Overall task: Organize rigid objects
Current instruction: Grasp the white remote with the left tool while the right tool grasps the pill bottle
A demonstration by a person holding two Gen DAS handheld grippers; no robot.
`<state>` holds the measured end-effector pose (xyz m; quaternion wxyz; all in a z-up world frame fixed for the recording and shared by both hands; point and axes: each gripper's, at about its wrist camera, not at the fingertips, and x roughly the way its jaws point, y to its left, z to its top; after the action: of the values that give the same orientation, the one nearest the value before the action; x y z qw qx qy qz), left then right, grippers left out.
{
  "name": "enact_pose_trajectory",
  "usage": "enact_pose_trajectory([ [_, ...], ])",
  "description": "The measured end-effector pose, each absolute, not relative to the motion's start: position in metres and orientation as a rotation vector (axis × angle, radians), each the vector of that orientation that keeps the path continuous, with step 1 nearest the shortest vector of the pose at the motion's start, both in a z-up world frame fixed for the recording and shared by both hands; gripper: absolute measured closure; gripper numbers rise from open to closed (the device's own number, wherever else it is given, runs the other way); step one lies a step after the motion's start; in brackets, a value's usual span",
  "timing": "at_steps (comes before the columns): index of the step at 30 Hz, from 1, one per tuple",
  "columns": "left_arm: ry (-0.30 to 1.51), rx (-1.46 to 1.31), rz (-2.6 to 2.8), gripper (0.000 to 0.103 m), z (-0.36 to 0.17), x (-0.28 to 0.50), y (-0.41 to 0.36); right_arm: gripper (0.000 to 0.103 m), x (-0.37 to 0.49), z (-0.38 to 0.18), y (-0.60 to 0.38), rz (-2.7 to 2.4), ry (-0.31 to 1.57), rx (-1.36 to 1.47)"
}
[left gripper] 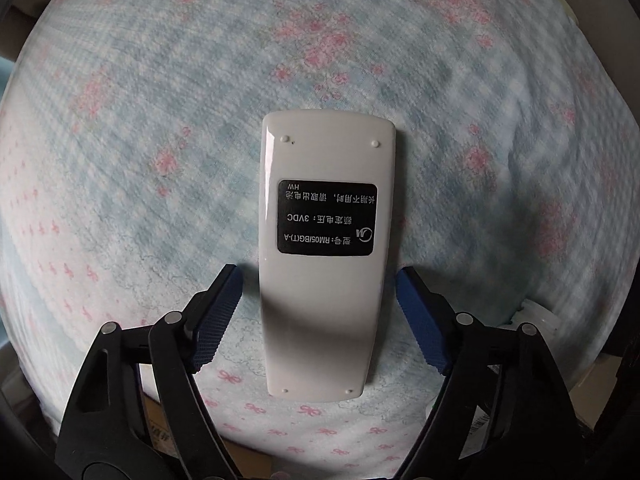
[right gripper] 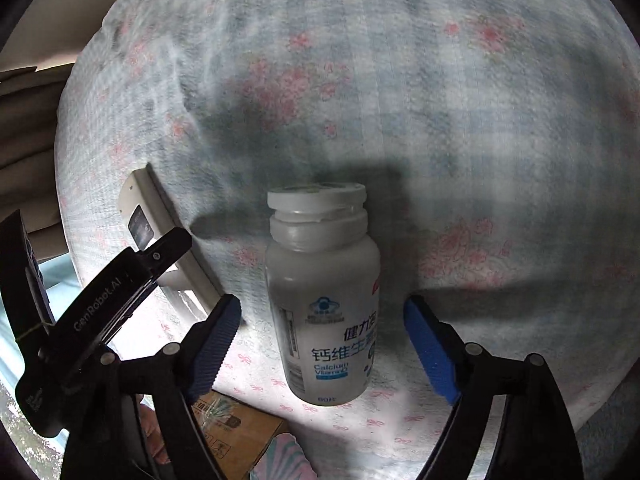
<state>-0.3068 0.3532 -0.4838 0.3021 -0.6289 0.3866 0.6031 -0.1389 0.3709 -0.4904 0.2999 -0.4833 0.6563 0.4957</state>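
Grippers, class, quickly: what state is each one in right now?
Left gripper: open, fingers either side of the remote, not clamped.
Right gripper: open, fingers either side of the bottle, not touching.

Left wrist view: looks down and forward along own fingers, close over bed cover (left gripper: 140, 140), remote (left gripper: 326, 256) centred, near bed edge at bottom. Right wrist view: same downward-forward aim, close over bed cover (right gripper: 480, 120), bottle (right gripper: 322, 300) centred. Shared: same cover; remote (right gripper: 160, 236) and left gripper (right gripper: 176, 240) appear at left edge of right wrist view.
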Motion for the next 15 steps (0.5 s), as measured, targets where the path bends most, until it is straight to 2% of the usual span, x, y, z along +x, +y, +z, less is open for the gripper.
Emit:
enact_pose_trajectory([
  [6, 0.995, -1.762, 1.607, 0.026, -0.4880, -0.3112, 0.3588, 0.027, -0.1397, -0.4930, 0.3743, 1.278, 1.705, -1.310],
  [8, 0.997, -1.777, 1.597, 0.030, -0.4884, -0.3115, 0.3594, 0.029, -0.1381, -0.4932, 0.3755, 1.266, 1.697, -1.310],
  [10, 1.000, -1.787, 1.594, 0.046, -0.4866, -0.3117, 0.3596, 0.035, -0.1369, -0.4934, 0.3766, 1.256, 1.674, -1.328],
  [12, 0.996, -1.790, 1.587, 0.047, -0.4837, -0.3108, 0.3598, 0.046, -0.1346, -0.4933, 0.3777, 1.250, 1.654, -1.344],
  [15, 1.006, -1.776, 1.582, 0.047, -0.4815, -0.3074, 0.3592, 0.057, -0.1322, -0.4911, 0.3804, 1.275, 1.667, -1.341],
])
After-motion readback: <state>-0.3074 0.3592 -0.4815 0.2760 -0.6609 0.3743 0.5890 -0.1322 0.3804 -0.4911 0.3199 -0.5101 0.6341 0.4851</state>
